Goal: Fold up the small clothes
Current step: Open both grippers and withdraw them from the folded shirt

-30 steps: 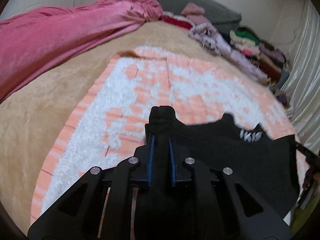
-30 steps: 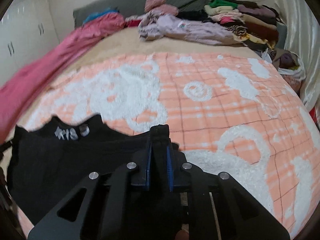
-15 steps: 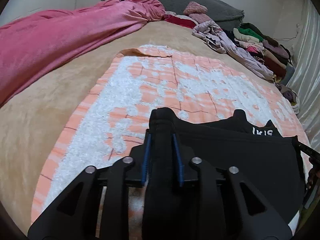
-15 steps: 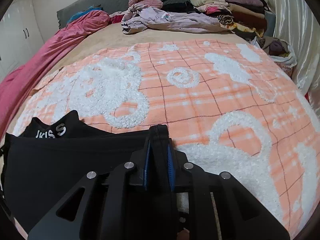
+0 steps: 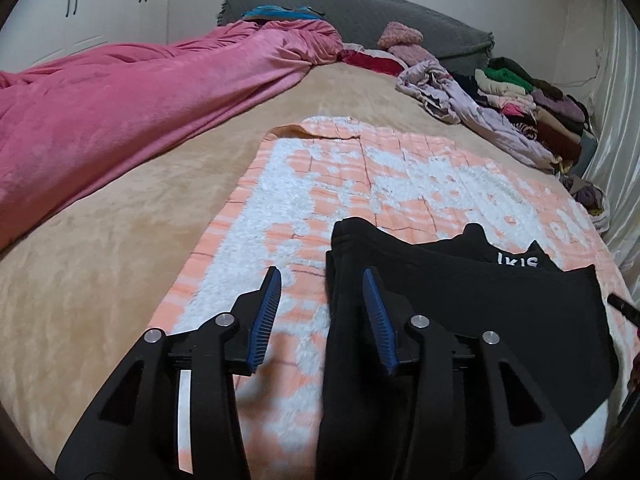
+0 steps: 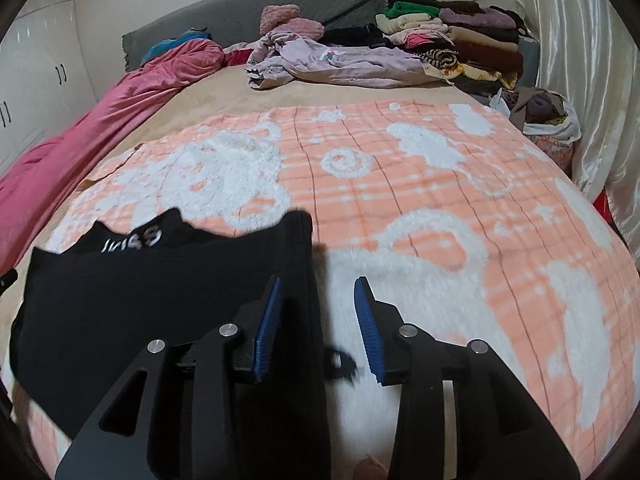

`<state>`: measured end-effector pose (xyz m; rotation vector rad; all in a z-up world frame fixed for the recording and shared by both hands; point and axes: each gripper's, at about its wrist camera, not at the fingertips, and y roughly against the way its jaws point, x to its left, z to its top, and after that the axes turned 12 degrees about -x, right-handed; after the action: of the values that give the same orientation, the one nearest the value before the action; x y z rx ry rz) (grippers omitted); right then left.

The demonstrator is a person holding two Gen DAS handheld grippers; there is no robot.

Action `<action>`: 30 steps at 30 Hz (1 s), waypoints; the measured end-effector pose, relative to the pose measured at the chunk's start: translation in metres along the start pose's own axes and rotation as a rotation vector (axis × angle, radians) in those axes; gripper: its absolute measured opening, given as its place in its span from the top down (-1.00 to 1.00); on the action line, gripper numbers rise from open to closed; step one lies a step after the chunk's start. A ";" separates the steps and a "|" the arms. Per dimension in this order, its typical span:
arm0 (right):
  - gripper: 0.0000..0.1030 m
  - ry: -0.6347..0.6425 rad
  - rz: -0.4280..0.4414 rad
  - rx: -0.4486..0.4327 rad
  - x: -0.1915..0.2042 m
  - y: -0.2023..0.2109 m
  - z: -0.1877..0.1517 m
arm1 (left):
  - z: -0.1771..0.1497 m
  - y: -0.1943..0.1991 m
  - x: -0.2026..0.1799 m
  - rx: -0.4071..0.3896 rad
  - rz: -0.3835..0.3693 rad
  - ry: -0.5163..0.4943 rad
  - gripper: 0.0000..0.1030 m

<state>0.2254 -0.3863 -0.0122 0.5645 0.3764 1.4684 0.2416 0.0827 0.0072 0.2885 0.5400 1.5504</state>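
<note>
Now both claws have just been opening, the left claw (image 5: 320,300) and right claw (image 6: 318,308) released, and the black garment (image 5: 460,300) lies on the peach checked blanket (image 6: 400,200); best withdraw cleanly without snagging its edges.

A black garment (image 5: 460,300) with white lettering is lying on an orange-and-white checked blanket (image 6: 400,184). At ten o'clock in the left view a pink quilt (image 5: 132,108) is showing over the tan bedspread (image 5: 100,248); a grey headboard (image 6: 256,12) is standing at twelve.
</note>
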 end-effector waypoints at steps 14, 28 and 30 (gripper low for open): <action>0.18 -0.085 0.013 0.026 -0.015 0.046 -0.046 | -0.007 0.035 0.008 -0.007 -0.062 0.092 0.10; 0.17 -0.096 0.058 0.030 -0.004 0.059 -0.052 | -0.055 0.054 0.009 0.086 -0.088 0.041 -0.06; 0.17 -0.093 0.066 0.033 -0.001 0.058 -0.053 | -0.060 0.053 0.011 0.102 -0.086 0.044 -0.07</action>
<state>0.1479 -0.3796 -0.0224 0.6747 0.3116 1.4955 0.1652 0.0849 -0.0184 0.3065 0.6591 1.4513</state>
